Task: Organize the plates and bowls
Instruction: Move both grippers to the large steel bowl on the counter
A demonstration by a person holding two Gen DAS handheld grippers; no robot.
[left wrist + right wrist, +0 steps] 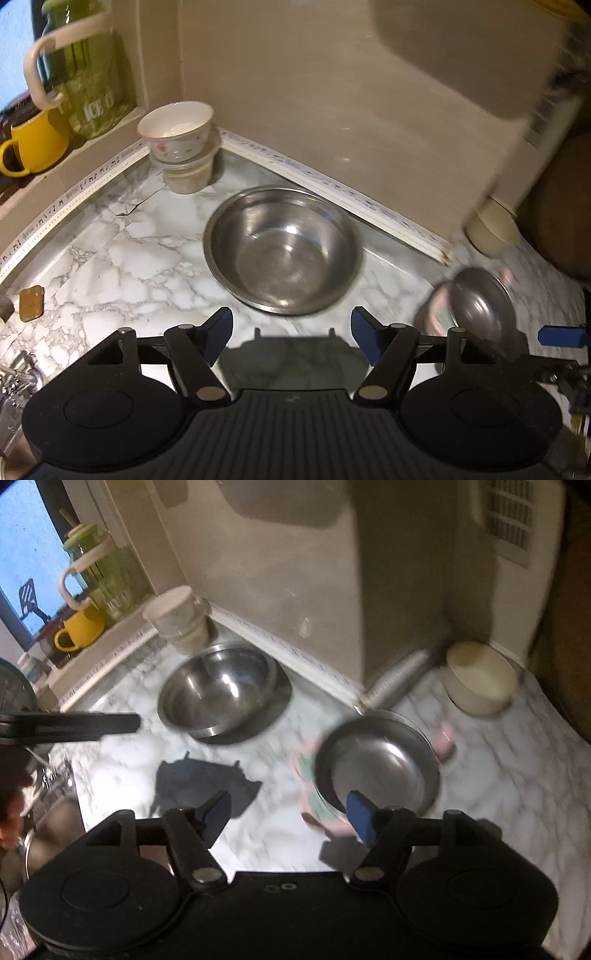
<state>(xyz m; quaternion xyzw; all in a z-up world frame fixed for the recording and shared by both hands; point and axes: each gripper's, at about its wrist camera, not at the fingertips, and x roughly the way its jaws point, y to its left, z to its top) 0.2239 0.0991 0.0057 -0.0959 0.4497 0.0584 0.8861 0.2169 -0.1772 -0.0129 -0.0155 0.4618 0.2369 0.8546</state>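
Two steel vessels lie on the white marbled counter: a large round stainless-steel mixing bowl, at twelve o'clock from the left gripper, and a smaller shallow stainless-steel dish resting on a blurred pink-and-green plate, at one o'clock from the right gripper; both sets of blue-padded tongs stand spread with nothing between them. At ten o'clock from the big bowl a white floral ceramic bowl sits on a lidded clear plastic tub; a cream bowl stands by the wall at two o'clock in the right view. Steel looks light, stiff and slippery, probably safest pinched across the thin rim, one pad inside, one outside; ceramic seems heavier and chips easily, so its rim wants a gentle, square grip.
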